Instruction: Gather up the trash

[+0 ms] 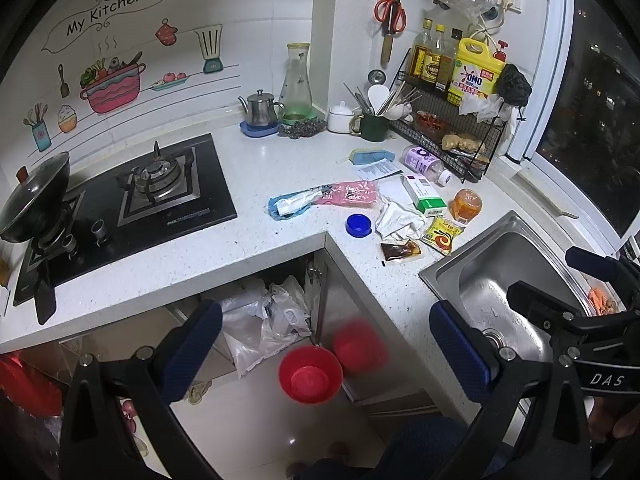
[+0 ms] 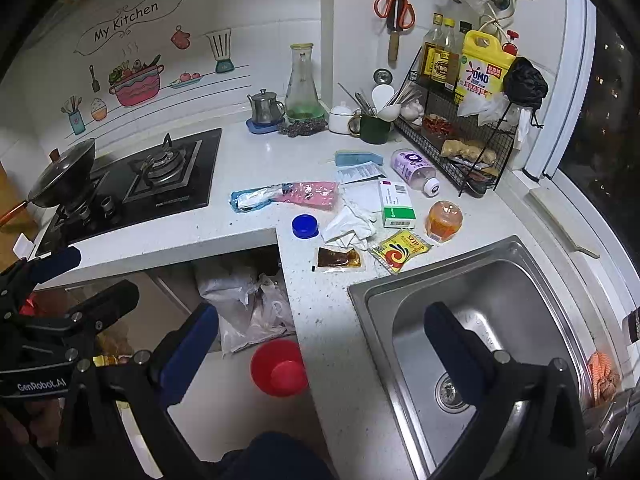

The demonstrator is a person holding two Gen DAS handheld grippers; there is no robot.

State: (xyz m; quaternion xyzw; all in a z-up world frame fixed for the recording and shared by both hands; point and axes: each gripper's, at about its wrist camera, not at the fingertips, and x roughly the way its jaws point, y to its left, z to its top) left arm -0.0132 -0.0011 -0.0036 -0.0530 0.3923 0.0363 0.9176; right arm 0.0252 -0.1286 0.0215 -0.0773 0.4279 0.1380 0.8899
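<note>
We recorded the left gripper (image 1: pixel 326 344) and the right gripper (image 2: pixel 322 344) both spread wide and holding nothing, a red bin (image 1: pixel 310 374) on the floor between the left fingers (image 1: pixel 192 356), and crumpled tissue (image 2: pixel 352 224) farther off on the counter (image 2: pixel 256 160).

- The pan (image 1: pixel 34 196) is cut off at the left edge.
- The orange cloth (image 2: pixel 604 376) hides partly behind the gripper.
- The red blur (image 1: pixel 358 346) beside the cup (image 1: pixel 310 374) is too smeared to tell.
</note>
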